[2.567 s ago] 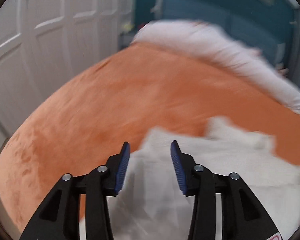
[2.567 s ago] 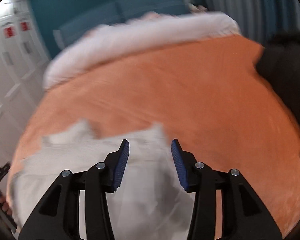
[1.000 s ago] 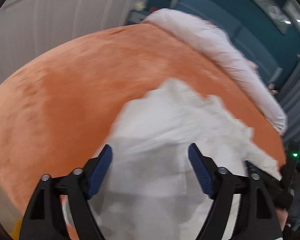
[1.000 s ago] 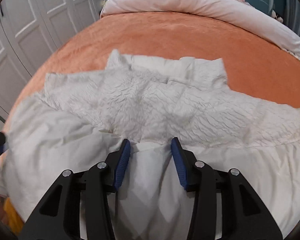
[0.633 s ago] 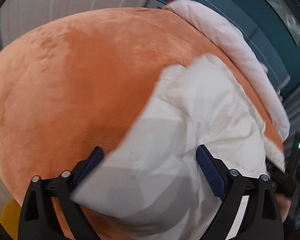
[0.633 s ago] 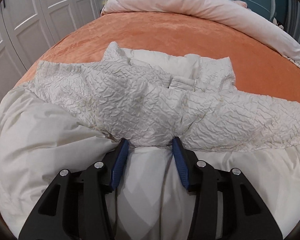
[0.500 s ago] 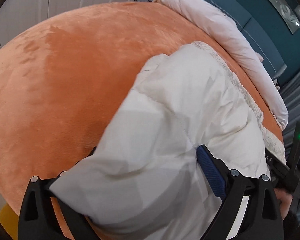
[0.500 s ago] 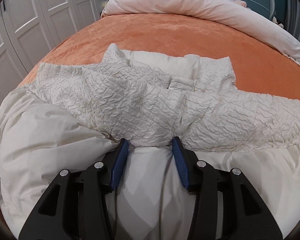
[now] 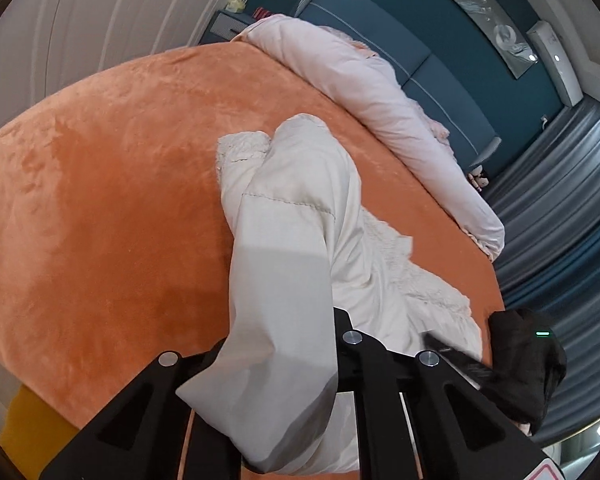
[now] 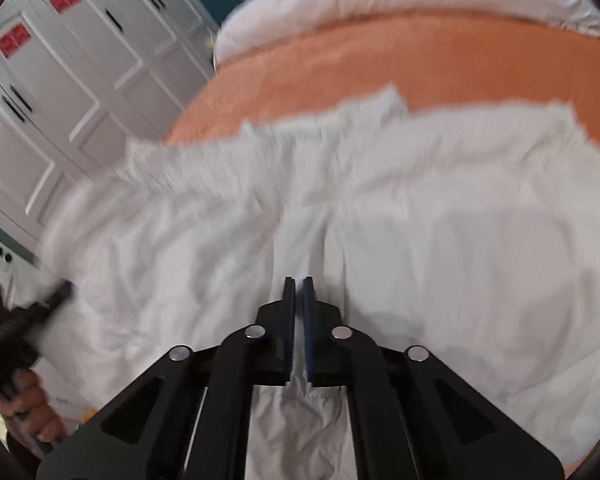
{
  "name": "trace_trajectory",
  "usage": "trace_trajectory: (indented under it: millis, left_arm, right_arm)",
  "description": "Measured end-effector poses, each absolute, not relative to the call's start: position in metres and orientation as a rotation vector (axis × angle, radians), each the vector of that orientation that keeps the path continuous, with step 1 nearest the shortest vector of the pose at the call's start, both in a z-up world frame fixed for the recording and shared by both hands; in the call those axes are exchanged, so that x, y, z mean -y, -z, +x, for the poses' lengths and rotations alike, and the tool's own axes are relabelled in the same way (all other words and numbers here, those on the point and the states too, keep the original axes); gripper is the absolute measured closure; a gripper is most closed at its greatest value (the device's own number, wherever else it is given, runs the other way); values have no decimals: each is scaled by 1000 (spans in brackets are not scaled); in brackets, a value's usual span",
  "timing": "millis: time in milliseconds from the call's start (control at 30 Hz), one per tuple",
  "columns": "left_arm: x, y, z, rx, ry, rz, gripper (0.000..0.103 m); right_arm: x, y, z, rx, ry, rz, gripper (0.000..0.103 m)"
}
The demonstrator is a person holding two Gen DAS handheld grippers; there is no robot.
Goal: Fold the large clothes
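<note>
A large cream-white padded garment [image 9: 296, 216] lies on an orange bedspread [image 9: 112, 184]. In the left wrist view its cloth runs down between the arms of my left gripper [image 9: 280, 320] and hides the fingertips; the gripper is shut on it. In the right wrist view the garment [image 10: 420, 232] spreads wide and blurred across the bed. My right gripper [image 10: 297, 292] has its blue pads nearly together, pinching a fold of the cloth. The right gripper also shows at the right edge of the left wrist view [image 9: 460, 356], and the left gripper at the left of the right wrist view [image 10: 40, 312].
A rolled white duvet [image 9: 380, 96] lies along the far side of the bed before a teal headboard [image 9: 400, 52]. White wardrobe doors [image 10: 72, 80] stand to the left. Grey-blue curtains [image 9: 560, 200] hang to the right. The orange bedspread [image 10: 420, 64] shows beyond the garment.
Both grippers have closed on the garment. The left side of the cloth has been lifted and bunched into a narrow ridge. The right view has tilted up and blurred with motion.
</note>
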State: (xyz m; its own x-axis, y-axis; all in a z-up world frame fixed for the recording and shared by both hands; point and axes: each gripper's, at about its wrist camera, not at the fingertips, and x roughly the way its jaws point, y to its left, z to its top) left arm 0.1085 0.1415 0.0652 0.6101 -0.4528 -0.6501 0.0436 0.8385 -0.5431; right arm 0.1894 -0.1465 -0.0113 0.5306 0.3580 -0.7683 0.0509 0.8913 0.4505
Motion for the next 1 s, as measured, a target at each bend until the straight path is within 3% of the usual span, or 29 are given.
trace_trajectory:
  millis: [367, 533, 667, 767, 1000]
  left_arm:
    - [-82, -104, 93, -787, 376, -298, 96]
    - [-47, -114, 109, -765, 397, -237, 96]
    - [-34, -128, 104, -743, 447, -197, 96]
    - [-19, -130, 97, -738, 463, -178, 96]
    - [11, -139, 88, -732, 509, -100, 97]
  right_arm:
    - [80, 58, 244, -1108, -353, 433, 103]
    - [93, 47, 253, -1145, -364, 437, 103]
    - [153, 11, 213, -986, -345, 561, 102]
    - [190, 18, 211, -984, -316, 677, 103]
    - [131, 57, 261, -1063, -458, 770, 103]
